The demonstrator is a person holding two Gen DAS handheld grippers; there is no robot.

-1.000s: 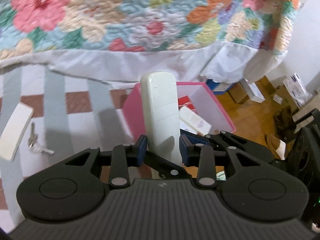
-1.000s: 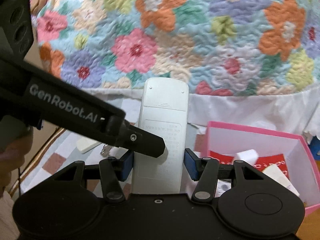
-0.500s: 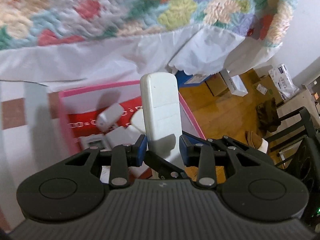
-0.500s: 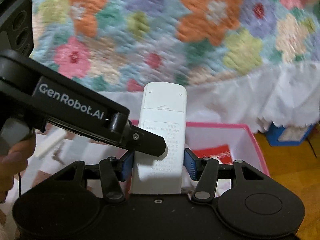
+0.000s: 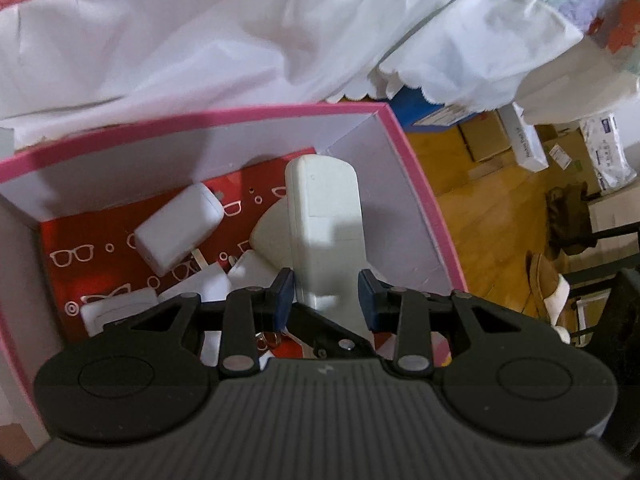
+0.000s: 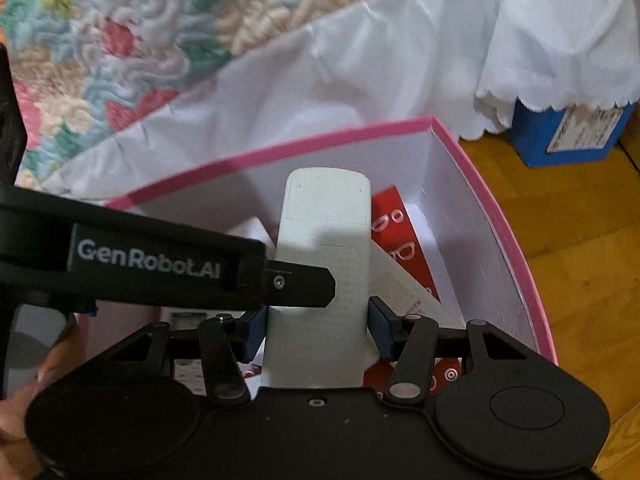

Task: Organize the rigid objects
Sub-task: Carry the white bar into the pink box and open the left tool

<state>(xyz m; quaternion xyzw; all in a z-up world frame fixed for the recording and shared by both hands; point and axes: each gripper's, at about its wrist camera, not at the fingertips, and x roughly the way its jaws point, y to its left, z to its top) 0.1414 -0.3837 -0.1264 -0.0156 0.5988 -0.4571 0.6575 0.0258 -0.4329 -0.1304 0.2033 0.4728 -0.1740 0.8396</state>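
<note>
A white remote [image 5: 324, 216] hangs tip-down over the open pink box [image 5: 200, 120]. My left gripper [image 5: 327, 296] is shut on it across its thin sides. My right gripper [image 6: 318, 332] is shut on the same remote [image 6: 320, 248] across its wide back. In the right wrist view the left gripper's finger [image 6: 300, 284] lies across that back. The pink box [image 6: 280, 148] has white walls and a red liner [image 5: 80, 248] printed with glasses. A white charger block [image 5: 176, 228], other white pieces and a key ring [image 5: 268, 338] lie in it.
A white bed skirt [image 5: 200, 40] hangs just behind the box under a floral quilt [image 6: 100, 32]. To the right are wooden floor [image 5: 480, 200], a blue box [image 6: 568, 132], cardboard boxes [image 5: 488, 136] and a dark chair frame [image 5: 600, 272]. A hand [image 6: 24, 400] shows at the lower left.
Both grippers have carried the remote right and down, from in front of the quilt and checked rug to over the pink box. The box now fills both views. Both grips are unchanged.
</note>
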